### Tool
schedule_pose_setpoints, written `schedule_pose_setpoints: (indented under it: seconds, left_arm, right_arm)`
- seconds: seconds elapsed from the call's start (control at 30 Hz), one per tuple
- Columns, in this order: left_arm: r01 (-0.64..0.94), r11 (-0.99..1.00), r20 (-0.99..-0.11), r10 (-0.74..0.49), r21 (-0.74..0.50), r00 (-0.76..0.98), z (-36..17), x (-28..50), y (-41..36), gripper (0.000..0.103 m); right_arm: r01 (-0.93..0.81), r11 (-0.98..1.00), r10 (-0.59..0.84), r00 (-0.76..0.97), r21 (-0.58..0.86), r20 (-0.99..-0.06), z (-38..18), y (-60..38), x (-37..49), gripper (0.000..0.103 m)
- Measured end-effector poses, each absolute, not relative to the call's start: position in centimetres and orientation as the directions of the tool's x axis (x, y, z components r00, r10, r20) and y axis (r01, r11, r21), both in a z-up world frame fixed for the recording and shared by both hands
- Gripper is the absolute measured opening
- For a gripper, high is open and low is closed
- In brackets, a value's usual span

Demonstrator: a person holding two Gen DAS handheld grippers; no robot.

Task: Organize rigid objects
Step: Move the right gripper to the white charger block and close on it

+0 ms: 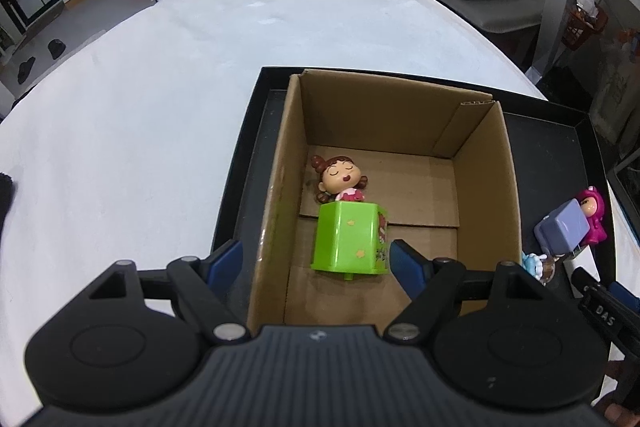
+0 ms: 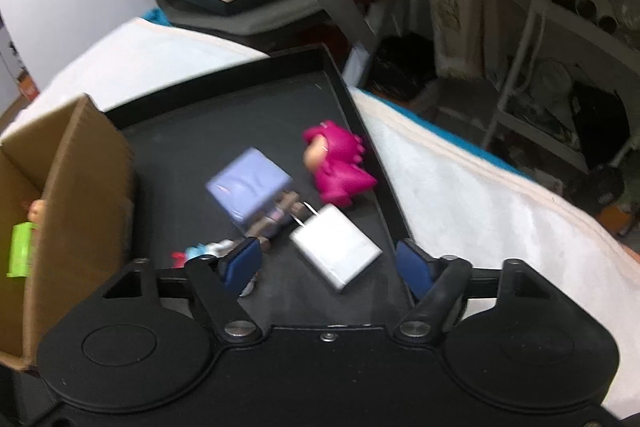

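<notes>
In the left wrist view, an open brown cardboard box (image 1: 384,195) filled the centre of the frame, standing inside a shallow black tray (image 1: 560,147) on a white cloth-covered table (image 1: 140,115). On the box floor lay a green plastic block toy (image 1: 348,239) with a small brown-haired doll figure (image 1: 340,179) touching its upper edge. The left gripper (image 1: 316,259) sat at the lower centre of the frame, its blue-padded fingers (image 1: 404,259) spread wide and holding nothing, one on either side of the box's left wall.

The right wrist view was blurred by motion. The right gripper (image 2: 328,263), at lower centre, was also spread apart and empty. Just above it, on the tray floor, lay a flat white rectangular object (image 2: 336,251), a lilac cube-shaped toy (image 2: 248,187), a magenta hooded figurine (image 2: 336,163) toward the tray's right rim, and a small blue-and-white toy (image 2: 200,251) partly hidden behind the left finger.

These four pieces appeared not yet sorted. The loose items lay close together, some touching, so closing on one could nudge or tip a neighbour. The flat white piece might slip from the pads if pinched at a shallow angle.
</notes>
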State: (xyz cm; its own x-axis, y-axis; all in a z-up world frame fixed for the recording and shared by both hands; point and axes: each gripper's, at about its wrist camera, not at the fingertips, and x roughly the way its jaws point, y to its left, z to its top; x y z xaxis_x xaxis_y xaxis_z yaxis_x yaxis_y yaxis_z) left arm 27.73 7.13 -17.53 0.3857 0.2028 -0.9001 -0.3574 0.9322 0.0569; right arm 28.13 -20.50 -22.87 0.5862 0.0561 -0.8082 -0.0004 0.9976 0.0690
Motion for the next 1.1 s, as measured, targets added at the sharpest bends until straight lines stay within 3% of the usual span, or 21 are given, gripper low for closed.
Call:
schedule_pose_setpoints:
  seconds: [0.3, 0.6, 1.1]
  left_arm:
    - [-0.348, 0.934, -0.901, 0.212, 0.074, 0.377, -17.8, 28.1, 6.6, 0.079]
    - [-0.353, 0.933, -0.901, 0.207, 0.065, 0.382, -17.5, 27.9, 6.9, 0.079]
    - [-0.370, 0.929, -0.897, 0.187, 0.028, 0.400, -17.0, 26.5, 7.6, 0.079]
  right_arm:
    - [-0.002, 0.999, 0.036, 0.550, 0.042, -0.835, -24.8, -20.1, 29.2, 0.064]
    - [-0.013, 0.998, 0.061, 0.562, 0.065, -0.825, -24.9, -20.5, 29.4, 0.040]
    - [-0.081, 0.993, 0.119, 0.587, 0.088, -0.801, -22.9, -20.2, 27.5, 0.037]
